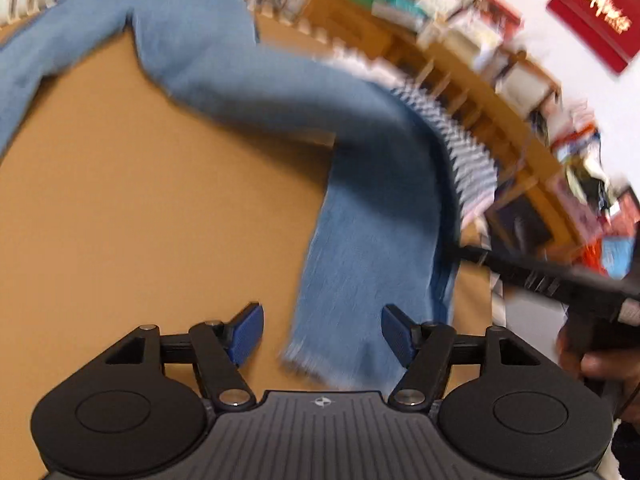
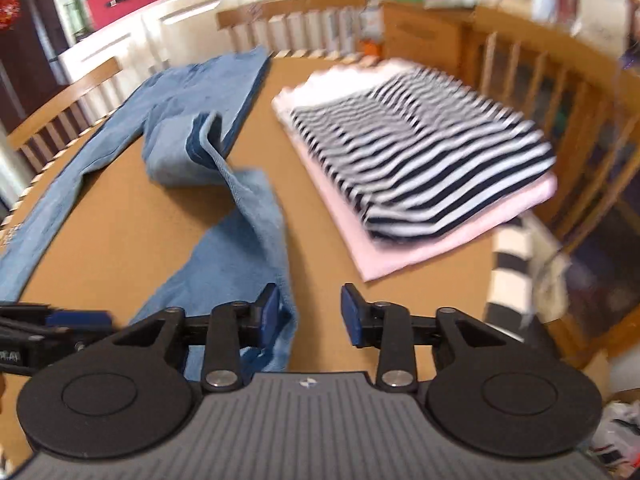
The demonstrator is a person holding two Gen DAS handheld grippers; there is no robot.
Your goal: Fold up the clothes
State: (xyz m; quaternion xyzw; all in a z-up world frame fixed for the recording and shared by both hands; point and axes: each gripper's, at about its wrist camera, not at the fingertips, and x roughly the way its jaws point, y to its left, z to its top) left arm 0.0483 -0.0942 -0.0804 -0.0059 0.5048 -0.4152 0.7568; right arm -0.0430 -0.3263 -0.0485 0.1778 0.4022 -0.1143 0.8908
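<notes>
Blue jeans (image 1: 248,80) lie spread on the tan table (image 1: 120,220), one leg bent back toward me. Its frayed hem (image 1: 320,360) rests between the wide-apart fingers of my left gripper (image 1: 322,332), which is open and grips nothing. In the right wrist view the same jeans (image 2: 188,132) run down to the left finger of my right gripper (image 2: 310,310). That gripper is open with bare table between its pads. The right gripper (image 1: 560,276) also shows in the left wrist view as a black bar held by a hand (image 1: 600,364), its tip at the jeans' edge.
A folded navy-and-white striped shirt (image 2: 420,160) lies on a folded pink garment (image 2: 400,248) at the table's right side. Another striped cloth (image 2: 512,272) hangs off the right edge. Wooden chairs (image 2: 304,28) ring the table. Cluttered shelves (image 1: 480,52) stand behind.
</notes>
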